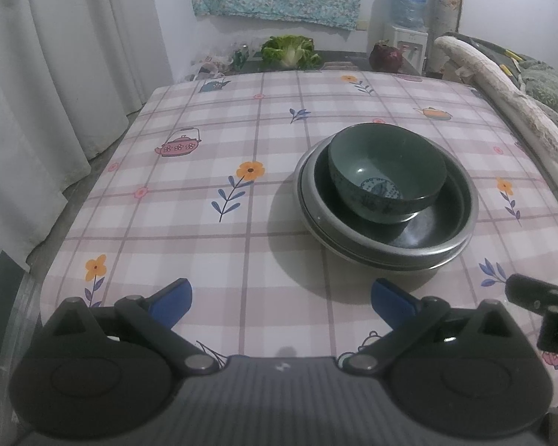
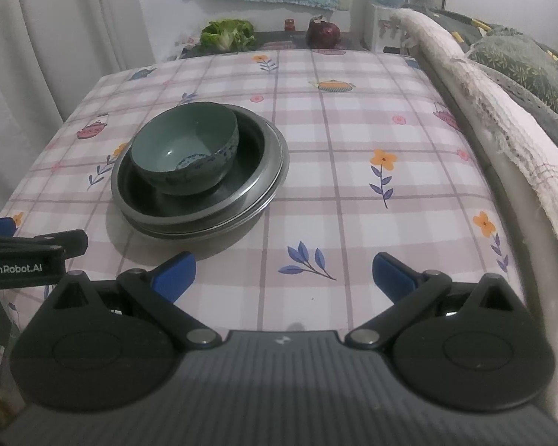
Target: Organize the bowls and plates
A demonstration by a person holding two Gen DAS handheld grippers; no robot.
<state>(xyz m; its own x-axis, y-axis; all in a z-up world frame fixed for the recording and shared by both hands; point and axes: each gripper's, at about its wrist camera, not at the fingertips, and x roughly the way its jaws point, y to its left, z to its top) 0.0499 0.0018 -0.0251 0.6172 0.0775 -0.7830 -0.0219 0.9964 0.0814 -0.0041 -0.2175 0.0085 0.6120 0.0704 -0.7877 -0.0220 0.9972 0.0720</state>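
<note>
A green bowl point(image 1: 387, 171) point(image 2: 186, 148) with a blue pattern inside sits tilted in a stack of dark plates with metal rims point(image 1: 439, 249) point(image 2: 264, 182) on the checked tablecloth point(image 1: 223, 141) point(image 2: 353, 171). My left gripper point(image 1: 281, 299) stands open near the table's front edge, a little short of the stack, with nothing between its blue pads. My right gripper point(image 2: 284, 273) is also open and empty, to the right of the stack. In the right wrist view the left gripper's body point(image 2: 29, 252) shows at the left edge.
White curtains point(image 1: 48, 93) hang on the left. A padded chair back point(image 2: 483, 104) runs along the table's right side. Beyond the far edge are a lettuce point(image 1: 292, 50), a dark red round thing point(image 1: 385, 55) and a water dispenser point(image 1: 407, 11).
</note>
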